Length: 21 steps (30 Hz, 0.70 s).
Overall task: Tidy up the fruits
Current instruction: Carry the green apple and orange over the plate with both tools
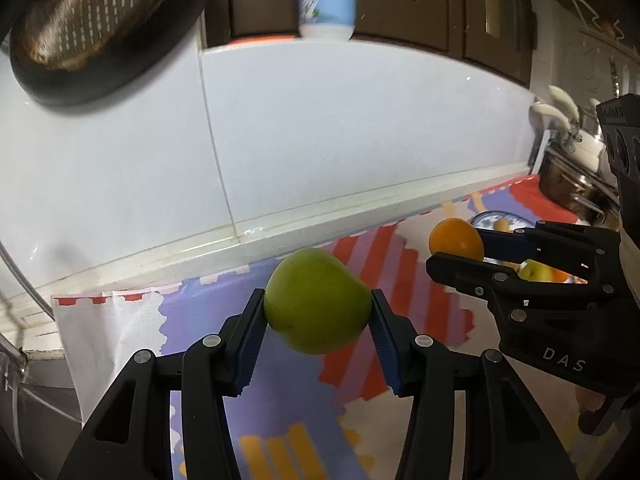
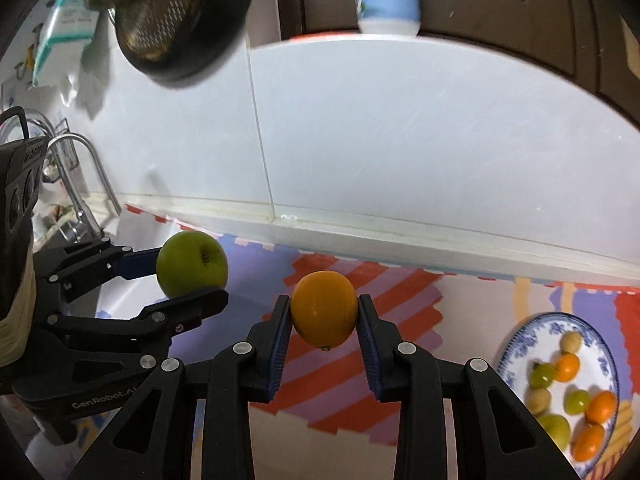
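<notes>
We see the left gripper [image 1: 318, 312] clamping a green apple [image 1: 316, 300] between its blue pads, held in the air above the striped mat [image 1: 288, 420]. The right gripper [image 2: 324, 320] grips an orange [image 2: 323, 308] the same way, lifted off the mat, just right of the apple. A blue-patterned plate [image 2: 520, 340] sits on the mat at far right with several small green, orange and pale fruits on it. White tiled wall [image 1: 340, 140] behind, a dark colander-like pan [image 1: 100, 28] hangs up left
</notes>
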Tool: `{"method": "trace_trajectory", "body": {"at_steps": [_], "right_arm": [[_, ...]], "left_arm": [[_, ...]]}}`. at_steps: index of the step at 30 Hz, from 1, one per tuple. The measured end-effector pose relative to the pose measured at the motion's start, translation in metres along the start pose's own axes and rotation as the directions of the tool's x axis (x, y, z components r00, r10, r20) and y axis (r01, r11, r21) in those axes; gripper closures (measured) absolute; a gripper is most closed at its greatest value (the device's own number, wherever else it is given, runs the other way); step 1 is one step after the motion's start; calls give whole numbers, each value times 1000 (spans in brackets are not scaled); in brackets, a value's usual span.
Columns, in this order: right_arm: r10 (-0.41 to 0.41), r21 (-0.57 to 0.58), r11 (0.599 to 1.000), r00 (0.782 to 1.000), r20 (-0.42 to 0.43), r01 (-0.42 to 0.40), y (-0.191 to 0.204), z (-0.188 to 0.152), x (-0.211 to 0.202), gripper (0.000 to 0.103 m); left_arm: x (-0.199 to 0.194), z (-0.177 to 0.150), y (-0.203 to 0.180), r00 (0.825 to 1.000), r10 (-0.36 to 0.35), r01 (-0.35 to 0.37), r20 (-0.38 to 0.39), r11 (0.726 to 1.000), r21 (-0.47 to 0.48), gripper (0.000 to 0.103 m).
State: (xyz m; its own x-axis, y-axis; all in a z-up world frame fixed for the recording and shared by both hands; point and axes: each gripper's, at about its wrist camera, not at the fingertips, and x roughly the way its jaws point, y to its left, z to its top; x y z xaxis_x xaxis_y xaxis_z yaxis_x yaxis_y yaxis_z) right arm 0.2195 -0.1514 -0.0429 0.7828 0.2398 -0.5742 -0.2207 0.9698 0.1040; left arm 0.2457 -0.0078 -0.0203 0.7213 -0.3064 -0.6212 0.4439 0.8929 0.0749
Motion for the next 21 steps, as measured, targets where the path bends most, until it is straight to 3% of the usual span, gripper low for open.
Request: {"method": "trace_trajectory", "body": {"at_steps": [21], "right_arm": [[-89,85,994,982,167,75,-36,-32,-132,69]], "left_arm": [[-74,17,-91,990,-91,86,110,995,48,53]]}}
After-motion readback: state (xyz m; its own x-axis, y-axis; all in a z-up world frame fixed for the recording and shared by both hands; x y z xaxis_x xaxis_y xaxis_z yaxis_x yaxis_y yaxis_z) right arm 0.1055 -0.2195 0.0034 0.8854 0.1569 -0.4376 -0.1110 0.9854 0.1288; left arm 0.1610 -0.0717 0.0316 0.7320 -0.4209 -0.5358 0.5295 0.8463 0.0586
